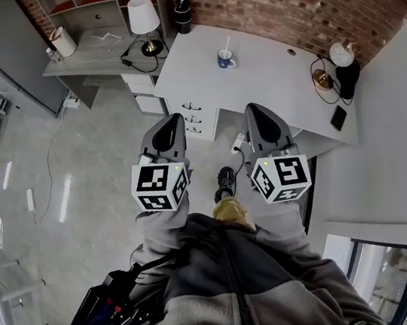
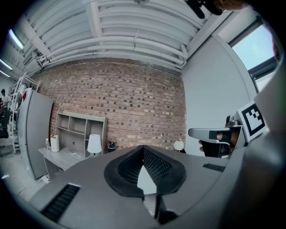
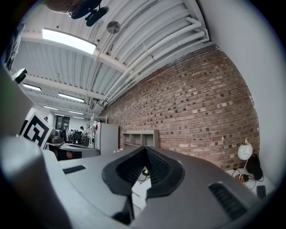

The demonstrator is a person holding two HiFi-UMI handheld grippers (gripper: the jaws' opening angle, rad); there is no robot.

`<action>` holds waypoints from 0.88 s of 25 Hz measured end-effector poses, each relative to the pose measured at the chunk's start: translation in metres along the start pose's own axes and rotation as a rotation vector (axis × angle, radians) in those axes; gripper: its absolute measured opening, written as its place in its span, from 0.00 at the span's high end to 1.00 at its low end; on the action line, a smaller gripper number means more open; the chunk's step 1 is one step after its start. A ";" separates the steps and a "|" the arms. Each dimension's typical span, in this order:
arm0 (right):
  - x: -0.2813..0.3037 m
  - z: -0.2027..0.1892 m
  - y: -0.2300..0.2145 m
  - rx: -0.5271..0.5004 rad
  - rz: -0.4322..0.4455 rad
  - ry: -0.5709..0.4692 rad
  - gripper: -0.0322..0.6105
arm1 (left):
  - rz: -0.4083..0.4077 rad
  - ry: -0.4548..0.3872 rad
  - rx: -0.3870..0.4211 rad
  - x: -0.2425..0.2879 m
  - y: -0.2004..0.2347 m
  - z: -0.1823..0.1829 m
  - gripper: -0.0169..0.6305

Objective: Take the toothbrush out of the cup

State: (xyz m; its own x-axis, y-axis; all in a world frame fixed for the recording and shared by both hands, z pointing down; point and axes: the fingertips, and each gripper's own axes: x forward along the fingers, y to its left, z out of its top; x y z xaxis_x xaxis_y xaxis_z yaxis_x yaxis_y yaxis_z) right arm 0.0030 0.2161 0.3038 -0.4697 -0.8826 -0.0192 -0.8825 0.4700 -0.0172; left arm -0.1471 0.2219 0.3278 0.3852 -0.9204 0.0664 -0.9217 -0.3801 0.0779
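A blue cup (image 1: 226,58) with a white toothbrush (image 1: 227,45) standing in it sits near the back of the white desk (image 1: 267,80). My left gripper (image 1: 169,119) and right gripper (image 1: 253,107) are held side by side close to the person's body, over the floor and well short of the desk. In each, the jaws meet at the tip with nothing between them. From the left gripper view the left gripper (image 2: 143,150) points at the brick wall, as does the right gripper (image 3: 145,150) in its own view. Neither gripper view shows the cup.
A grey desk (image 1: 89,57) at the left carries a white lamp (image 1: 142,16) and a paper roll (image 1: 63,41). A black bottle (image 1: 182,15), a round lamp (image 1: 342,54) and a phone (image 1: 338,117) lie on the white desk. Drawers (image 1: 196,113) face me; a power strip (image 1: 238,142) is on the floor.
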 end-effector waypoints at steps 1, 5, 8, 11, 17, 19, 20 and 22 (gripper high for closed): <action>0.010 0.002 -0.006 0.000 0.003 -0.002 0.95 | 0.004 -0.002 0.003 0.010 0.004 0.004 0.97; 0.048 0.000 -0.036 -0.002 0.003 0.018 0.95 | 0.017 0.008 0.021 0.055 0.014 0.011 0.97; 0.074 -0.004 -0.067 -0.004 -0.011 0.041 0.95 | 0.006 0.020 0.051 0.098 0.011 0.013 0.97; 0.101 -0.006 -0.093 -0.006 -0.008 0.062 0.95 | -0.021 0.021 0.045 0.141 0.006 0.019 0.97; 0.147 -0.010 -0.143 0.005 -0.006 0.102 0.95 | -0.047 0.047 0.039 0.218 0.003 0.025 0.97; 0.160 -0.014 -0.161 0.022 -0.011 0.110 0.95 | -0.054 0.054 0.045 0.240 0.001 0.025 0.97; 0.166 -0.016 -0.169 0.029 -0.012 0.111 0.95 | -0.053 0.054 0.049 0.250 0.001 0.027 0.97; 0.181 -0.014 -0.182 0.036 -0.007 0.105 0.95 | -0.045 0.050 0.056 0.268 0.005 0.031 0.97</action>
State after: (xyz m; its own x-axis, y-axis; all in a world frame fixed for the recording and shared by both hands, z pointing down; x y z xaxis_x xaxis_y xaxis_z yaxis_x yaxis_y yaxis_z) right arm 0.0787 -0.0294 0.3179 -0.4649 -0.8812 0.0861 -0.8853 0.4619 -0.0532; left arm -0.0496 -0.0297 0.3152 0.4273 -0.8970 0.1133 -0.9038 -0.4272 0.0258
